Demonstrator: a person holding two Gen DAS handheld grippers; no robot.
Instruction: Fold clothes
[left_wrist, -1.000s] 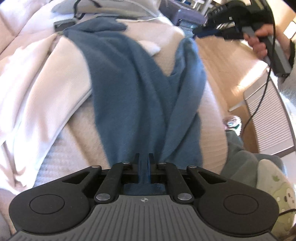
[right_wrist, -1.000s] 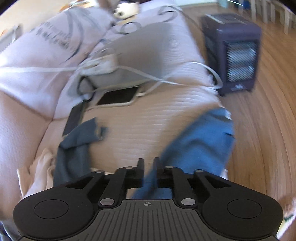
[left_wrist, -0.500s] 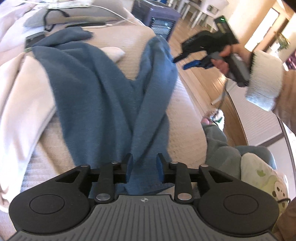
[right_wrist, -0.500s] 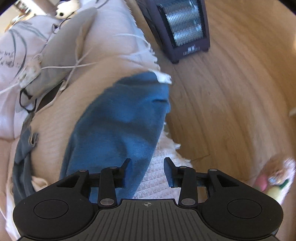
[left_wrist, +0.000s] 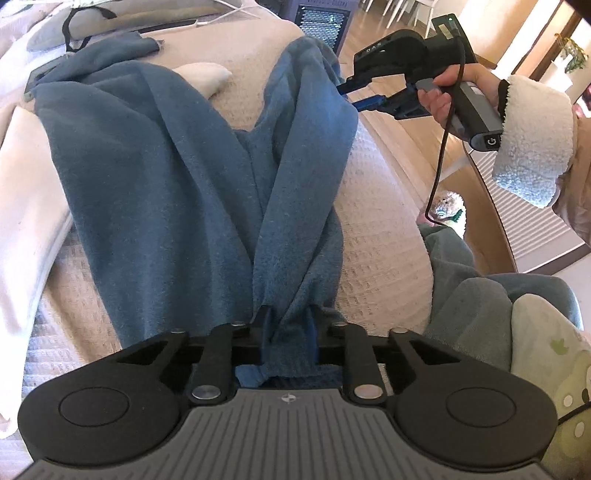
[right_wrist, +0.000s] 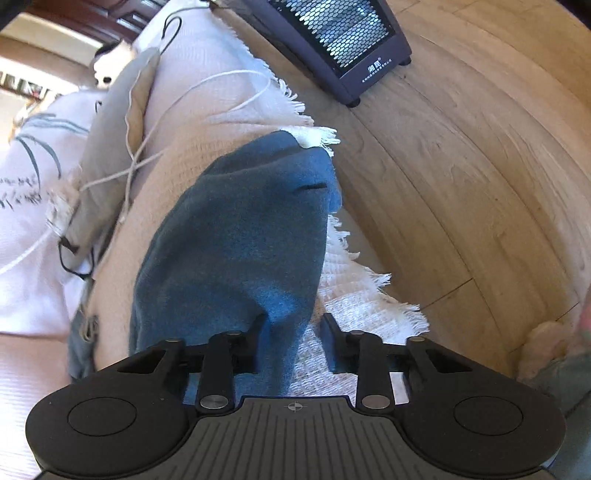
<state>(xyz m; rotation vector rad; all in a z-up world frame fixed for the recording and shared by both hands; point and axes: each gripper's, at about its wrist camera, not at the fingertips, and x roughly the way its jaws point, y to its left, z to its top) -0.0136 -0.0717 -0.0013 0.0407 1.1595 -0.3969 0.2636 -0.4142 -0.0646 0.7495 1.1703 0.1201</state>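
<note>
A blue fleece garment (left_wrist: 177, 177) lies spread on the beige sofa cover (left_wrist: 373, 236), its two long parts meeting at my left gripper (left_wrist: 289, 319). That gripper is open, and a bunched end of the blue cloth lies loose between its fingers. In the left wrist view my right gripper (left_wrist: 351, 96) hovers open just beside the garment's far right end, held by a hand in a fluffy white cuff. In the right wrist view the same garment (right_wrist: 236, 236) droops over the sofa edge, and the right gripper (right_wrist: 293, 325) stands wide open with the cloth under its left finger.
A dark space heater (right_wrist: 332, 33) stands on the wooden floor (right_wrist: 461, 166) past the sofa end. White cables (right_wrist: 207, 88), a grey cushion (right_wrist: 110, 122) and a phone lie at the back. A white garment (left_wrist: 26, 206) is on the left; a person's green trouser leg (left_wrist: 461, 280) is on the right.
Both grippers were shut on the blue garment a second ago and have opened. The right one has swung out over the sofa edge, leaving its end of the cloth lying there.
</note>
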